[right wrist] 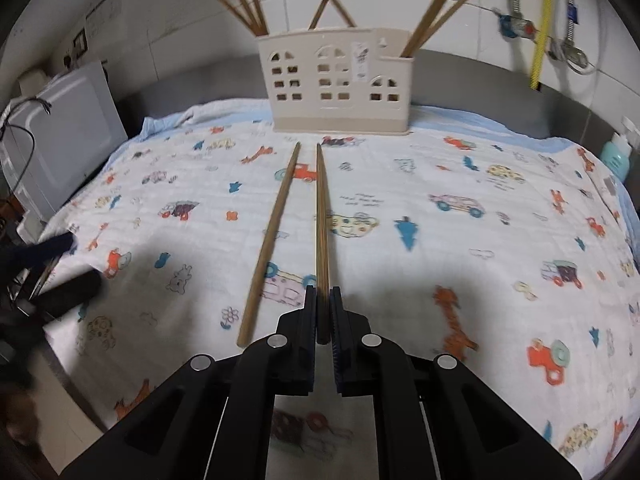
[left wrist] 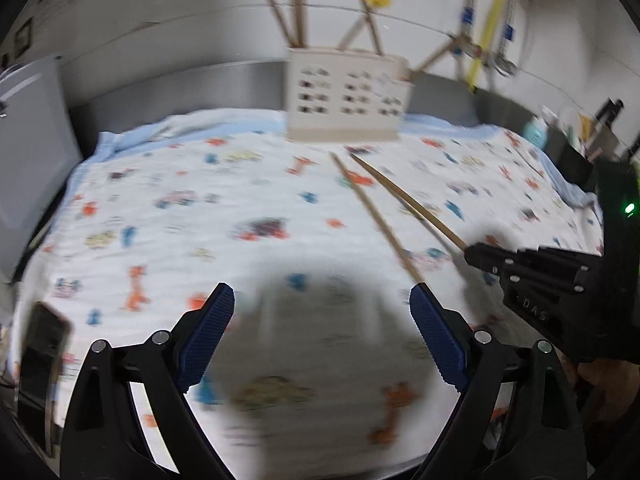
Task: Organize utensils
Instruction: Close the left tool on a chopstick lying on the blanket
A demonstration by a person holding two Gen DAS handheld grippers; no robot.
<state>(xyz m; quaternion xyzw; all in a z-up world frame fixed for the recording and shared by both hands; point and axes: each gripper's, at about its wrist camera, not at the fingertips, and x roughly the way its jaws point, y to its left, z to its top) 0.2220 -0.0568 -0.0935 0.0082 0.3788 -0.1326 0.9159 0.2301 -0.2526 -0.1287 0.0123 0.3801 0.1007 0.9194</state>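
A beige utensil holder [right wrist: 338, 80] with window cut-outs stands at the back of the patterned cloth [right wrist: 440, 240], with several wooden chopsticks upright in it; it also shows in the left wrist view [left wrist: 346, 96]. My right gripper [right wrist: 323, 292] is shut on one chopstick [right wrist: 321, 208], which points toward the holder. A second chopstick [right wrist: 272, 236] lies loose on the cloth just left of it. In the left wrist view, my left gripper [left wrist: 322, 300] is open and empty above the cloth, with the right gripper [left wrist: 480, 258] and both chopsticks [left wrist: 372, 216] to its right.
A white appliance [right wrist: 68, 140] stands at the left edge. A teal bottle [right wrist: 618, 154] stands at the far right. Hoses and a yellow pipe [right wrist: 540, 28] hang on the tiled wall behind. A dark phone-like object [left wrist: 40, 344] sits at the left.
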